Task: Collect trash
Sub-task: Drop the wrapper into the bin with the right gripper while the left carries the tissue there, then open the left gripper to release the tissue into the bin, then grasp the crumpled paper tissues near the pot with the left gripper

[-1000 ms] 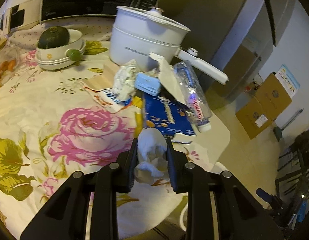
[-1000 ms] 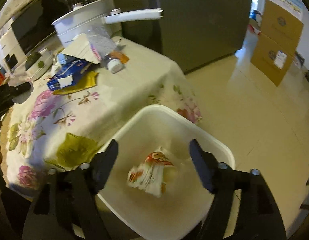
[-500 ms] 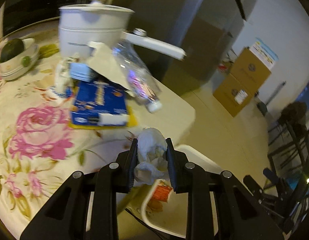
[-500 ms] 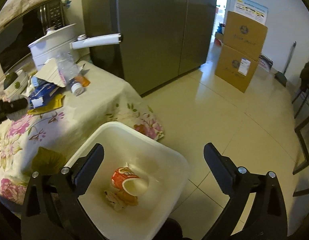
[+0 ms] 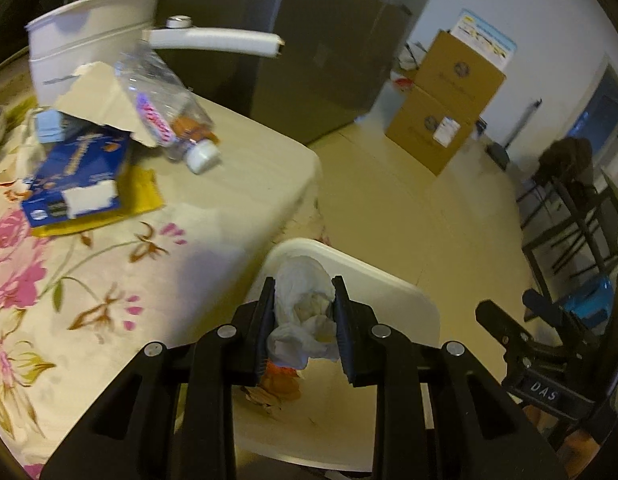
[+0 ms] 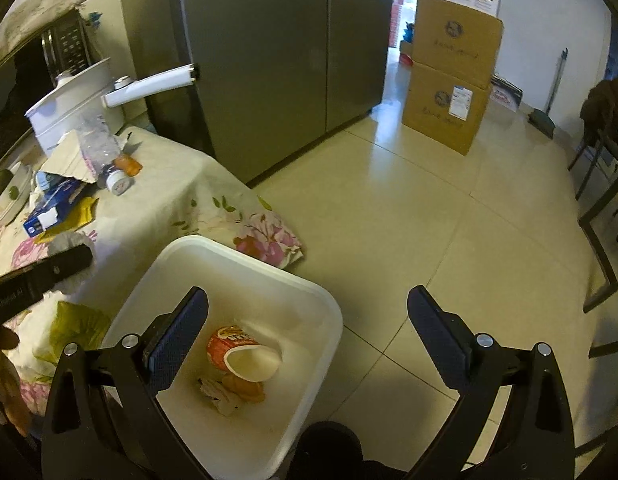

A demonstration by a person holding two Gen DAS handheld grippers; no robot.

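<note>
Left wrist view: left gripper (image 5: 304, 308) jaws clamped on crumpled tissue (image 5: 305, 312), poised over white bin (image 5: 405, 300) beside the bench (image 5: 229, 200). Right gripper (image 6: 308, 334) jaws spread wide, nothing between, above bin holding red cup (image 6: 241, 354).

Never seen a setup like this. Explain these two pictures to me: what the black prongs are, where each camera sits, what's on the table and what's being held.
The black prongs are two-finger grippers, one in each of a person's hands, each carrying a camera that looks along its fingers. In the left-hand view, the left gripper pinches a crumpled white tissue above a white bin beside the table. In the right-hand view, the right gripper is open and empty over that bin, where a red cup lies. On the floral tablecloth remain a plastic bottle, a blue packet, torn cardboard and a white pot.
</note>
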